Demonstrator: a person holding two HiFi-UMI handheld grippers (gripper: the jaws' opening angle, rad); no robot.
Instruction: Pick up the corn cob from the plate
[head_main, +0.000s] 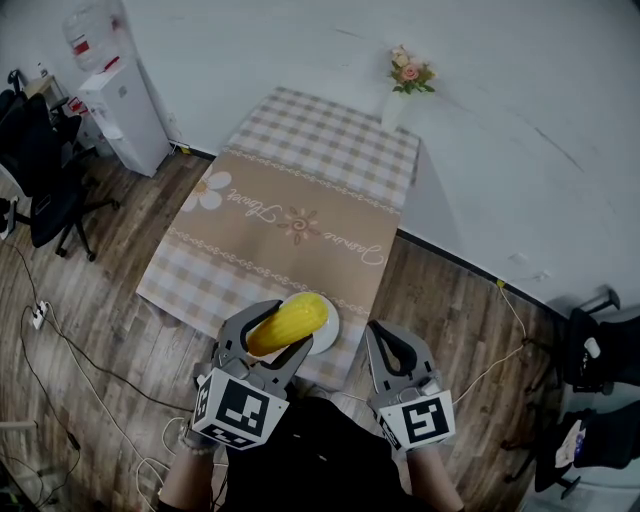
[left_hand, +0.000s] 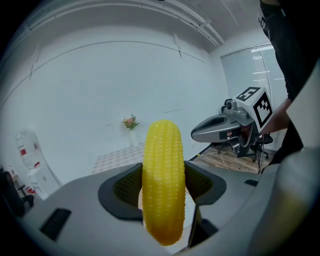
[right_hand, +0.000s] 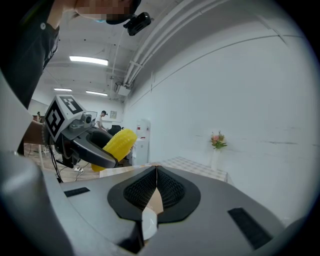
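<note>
Corn is in my left gripper (head_main: 274, 334), and the task looks all but done from here. The corn cob (head_main: 289, 322) lies crosswise between the two jaws, gripped around its middle so that both ends stick out free. I judge that hold sensible, since a cob pinched near one end would tend to swing and slip. In the left gripper view the ribbed pads press against either side of the yellow kernels, so these tongs are clamped on the cob, parted only by its thickness. Behind it I see wall rather than tabletop, and the right gripper view shows the cob in mid-air with the room behind it. I therefore take it to be raised clear of the plate (head_main: 329, 337), whose white rim peeks out just beyond it in the head view. The plate sits at the near edge of the table (head_main: 300, 175), which has a checked cloth. A vase of flowers (head_main: 405, 82) stands well apart at the far edge.

My right gripper (head_main: 388, 338) hangs beside the left one, off the table's edge. Its jaws are pressed together pad to pad with nothing between them, so it simply waits out of the way.
</note>
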